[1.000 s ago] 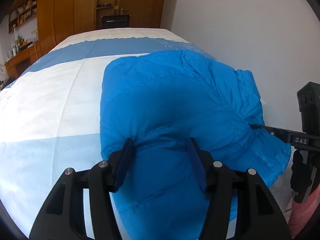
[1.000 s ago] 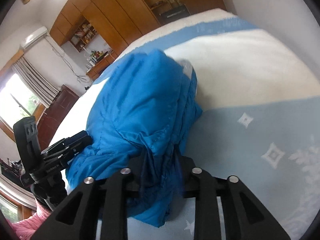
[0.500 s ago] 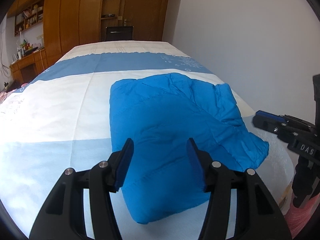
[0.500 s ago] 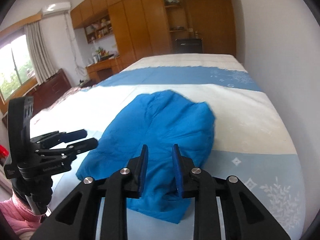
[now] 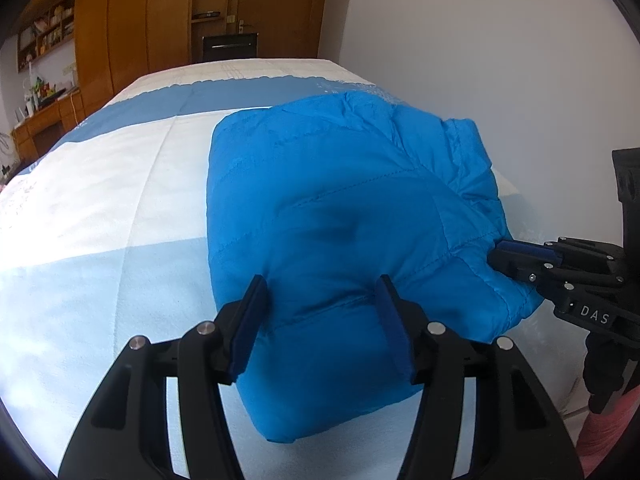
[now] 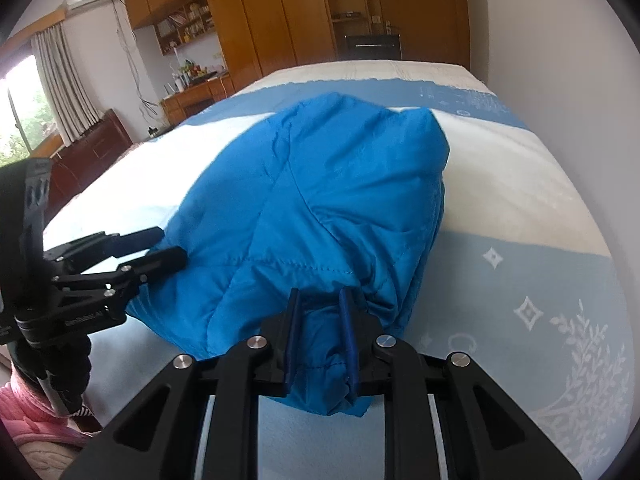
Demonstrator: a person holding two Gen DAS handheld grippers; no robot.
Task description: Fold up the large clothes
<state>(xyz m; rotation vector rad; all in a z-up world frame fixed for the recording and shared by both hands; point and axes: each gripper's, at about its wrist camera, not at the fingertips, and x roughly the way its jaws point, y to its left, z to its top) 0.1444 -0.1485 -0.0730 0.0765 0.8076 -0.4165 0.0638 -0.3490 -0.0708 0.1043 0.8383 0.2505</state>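
Observation:
A bright blue quilted jacket [image 5: 340, 208] lies folded in a puffy bundle on the bed; it also shows in the right wrist view [image 6: 320, 208]. My left gripper [image 5: 320, 320] is open, its fingers straddling the near edge of the bundle. It also shows at the left of the right wrist view [image 6: 160, 248]. My right gripper [image 6: 320, 336] has its jaws close around a bunched fold of the jacket's near corner. It also shows at the right of the left wrist view [image 5: 504, 256], touching the jacket's right edge.
The bed [image 5: 100, 200] has a white and light blue patterned cover. A white wall [image 5: 480, 60] runs along its right side. Wooden wardrobes [image 6: 280, 20] and a desk [image 6: 192, 96] stand beyond the bed. Pink fabric [image 6: 28, 432] lies low at the left.
Both grippers have moved back in from a raised, withdrawn position. The left fingers again straddle the jacket's near edge, and the right jaws now hold a fold of its corner.

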